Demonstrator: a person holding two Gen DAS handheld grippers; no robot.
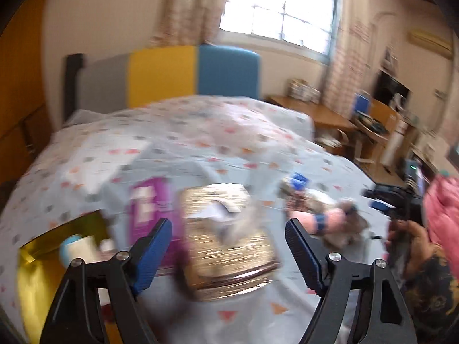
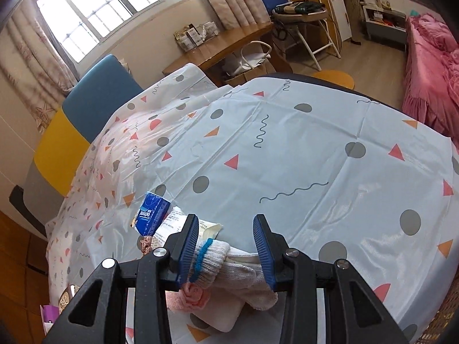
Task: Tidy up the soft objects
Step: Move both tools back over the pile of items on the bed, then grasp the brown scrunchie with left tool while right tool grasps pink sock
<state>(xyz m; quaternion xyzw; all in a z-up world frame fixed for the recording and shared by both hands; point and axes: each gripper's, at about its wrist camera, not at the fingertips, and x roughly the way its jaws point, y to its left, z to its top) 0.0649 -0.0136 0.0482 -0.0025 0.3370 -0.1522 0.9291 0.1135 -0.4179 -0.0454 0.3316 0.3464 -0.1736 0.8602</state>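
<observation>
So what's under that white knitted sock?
Under the sock lie a pink fuzzy cloth and a white pad, resting on the sheet. Anything further beneath is covered.

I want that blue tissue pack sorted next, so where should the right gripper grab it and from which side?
Probably across the blue tissue pack's narrow width, coming from above: it lies flat on the tablecloth, its upper end clear, its lower end against a white wrapper.

A: Daylit through the large barred window (image 1: 279, 8), blown out to white; heavily motion-blurred across the left wrist view, smeared on the patterned plastic bed cover (image 1: 178, 143).

B: Sharp in the right wrist view; soft sheen on that cover (image 2: 330, 172), fisheye-bent and dark at the corners.
</observation>
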